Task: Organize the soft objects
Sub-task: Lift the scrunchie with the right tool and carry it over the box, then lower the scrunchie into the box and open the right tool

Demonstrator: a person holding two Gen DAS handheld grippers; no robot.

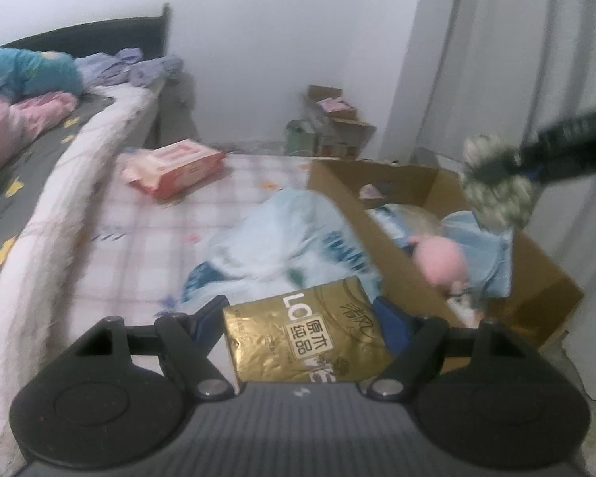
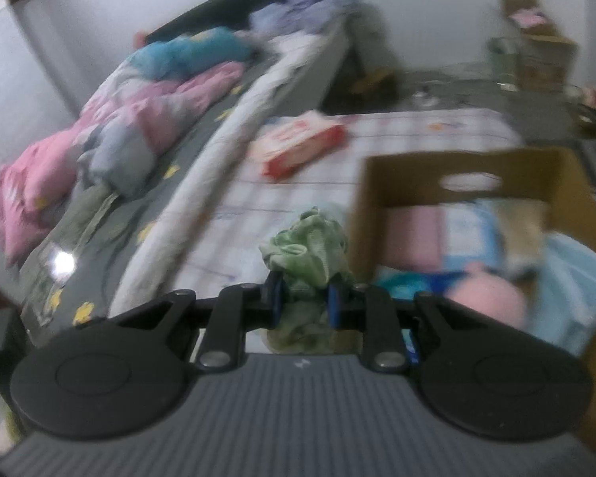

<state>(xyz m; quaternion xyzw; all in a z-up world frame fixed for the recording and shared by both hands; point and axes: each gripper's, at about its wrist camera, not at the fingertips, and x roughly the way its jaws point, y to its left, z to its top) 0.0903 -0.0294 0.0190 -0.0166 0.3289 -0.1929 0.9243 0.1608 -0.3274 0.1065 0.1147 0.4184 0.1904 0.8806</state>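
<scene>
My left gripper (image 1: 302,318) is shut on a gold tissue pack (image 1: 306,338), held above the checked mattress beside the cardboard box (image 1: 552,278). My right gripper (image 2: 304,298) is shut on a green cloth (image 2: 306,258), held just left of the box (image 2: 476,163); it also shows in the left wrist view (image 1: 496,187) above the box's far right side. The box holds a pink plush (image 1: 443,258), light blue fabric (image 1: 480,246) and folded pink and blue pieces (image 2: 413,238). A light blue plastic bag (image 1: 282,238) lies against the box's left wall.
A red-and-pink wipes pack (image 1: 171,167) lies on the checked mattress (image 1: 159,238) farther off. A bed with pink and teal bedding (image 2: 139,119) runs along the left. Cardboard boxes (image 1: 337,119) stand on the floor by the far wall. A curtain (image 1: 516,59) hangs at right.
</scene>
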